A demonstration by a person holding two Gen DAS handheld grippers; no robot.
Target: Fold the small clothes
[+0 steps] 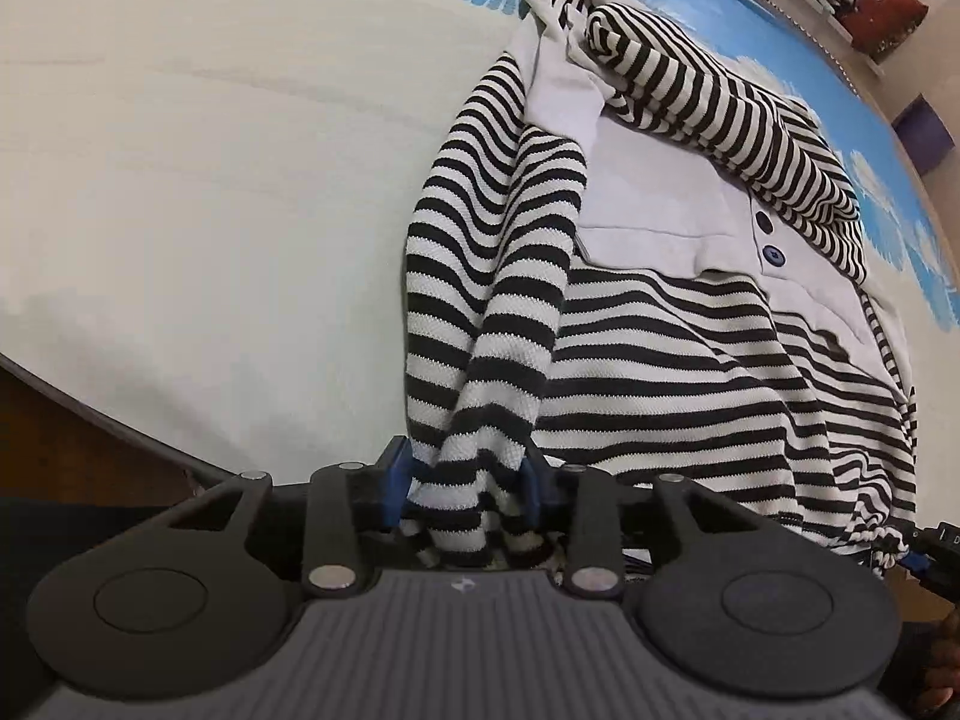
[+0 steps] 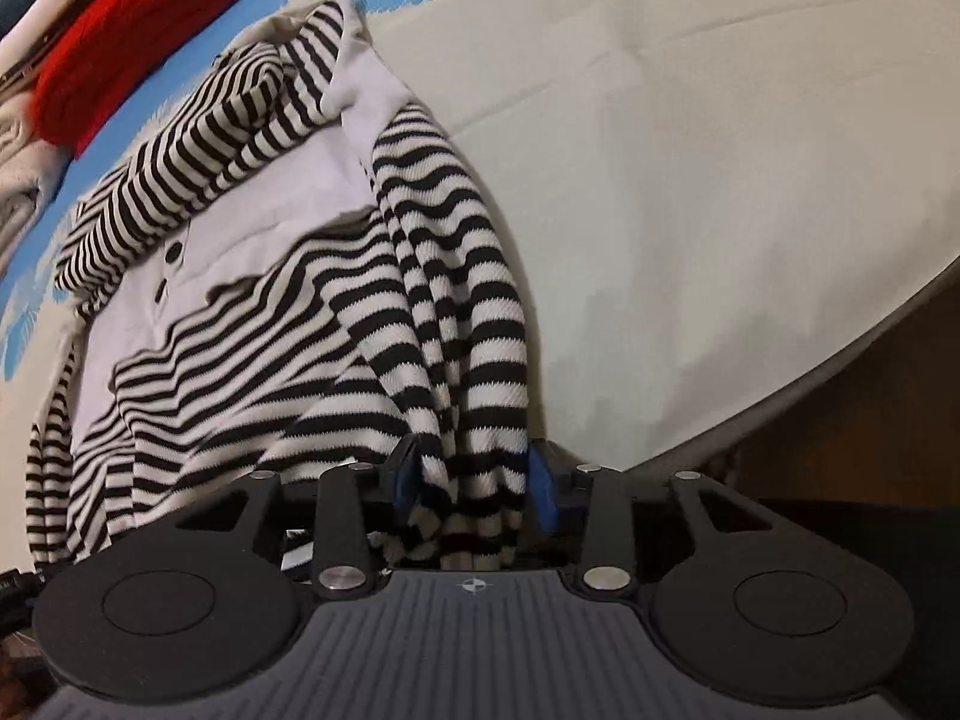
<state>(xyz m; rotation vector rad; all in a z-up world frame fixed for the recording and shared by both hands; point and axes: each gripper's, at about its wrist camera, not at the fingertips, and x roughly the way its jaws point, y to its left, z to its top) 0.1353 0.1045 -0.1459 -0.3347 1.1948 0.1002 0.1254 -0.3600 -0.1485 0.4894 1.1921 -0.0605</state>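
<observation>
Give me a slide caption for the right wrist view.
Right gripper clamps a bunched corner of the striped top on the bed sheet, red garment beyond.

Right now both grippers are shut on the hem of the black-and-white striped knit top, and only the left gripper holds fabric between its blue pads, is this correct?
Not quite: the right gripper also holds fabric of the black-and-white striped knit top, as the right wrist view shows. The left gripper grips it too.
</observation>
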